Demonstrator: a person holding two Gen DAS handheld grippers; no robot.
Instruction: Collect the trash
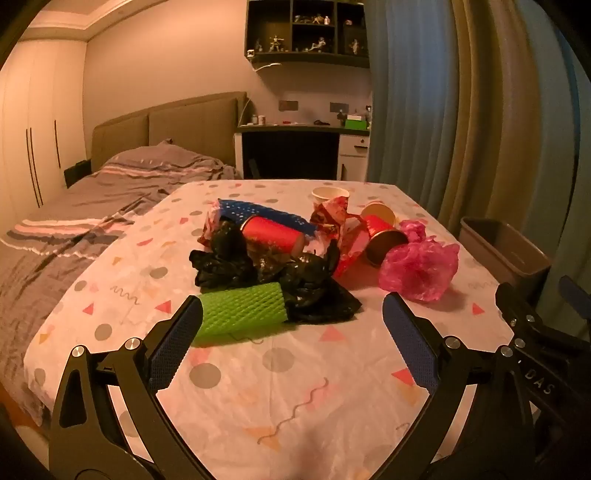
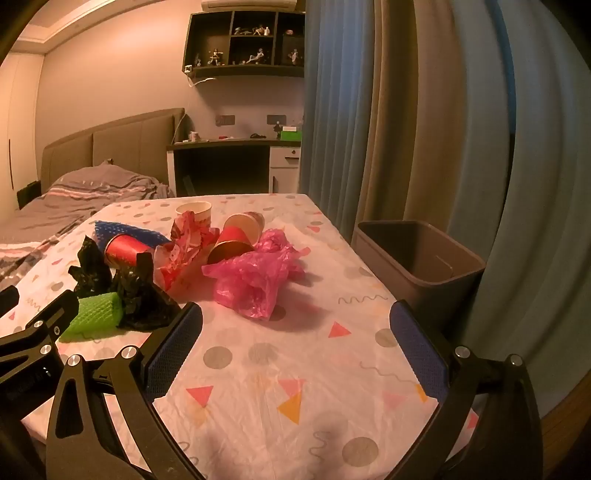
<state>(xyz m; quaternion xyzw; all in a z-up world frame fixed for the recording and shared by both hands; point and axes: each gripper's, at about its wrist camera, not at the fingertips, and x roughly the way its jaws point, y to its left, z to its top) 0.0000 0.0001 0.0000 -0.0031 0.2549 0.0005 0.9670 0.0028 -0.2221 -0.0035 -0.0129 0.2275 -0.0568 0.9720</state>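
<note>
Trash lies heaped on the patterned tablecloth [image 1: 295,387]: a green foam net sleeve [image 1: 242,312], crumpled black plastic bags [image 1: 258,273], a red paper cup [image 1: 273,232] on its side, a blue foam net [image 1: 266,212], red wrapping [image 1: 340,225], more cups [image 1: 380,225] and a pink plastic bag [image 1: 421,267]. My left gripper [image 1: 293,314] is open, hovering just short of the green sleeve, nothing between its pads. My right gripper [image 2: 295,319] is open too, short of the pink bag [image 2: 255,277]. The grey bin [image 2: 421,258] stands beside the table's right edge.
A bed [image 1: 74,221] with grey striped bedding runs along the table's left side. Curtains [image 2: 424,129] hang to the right behind the bin. A desk [image 1: 295,147] and wall shelf [image 1: 310,33] sit at the far wall. The left gripper's arm [image 2: 33,332] shows at lower left in the right wrist view.
</note>
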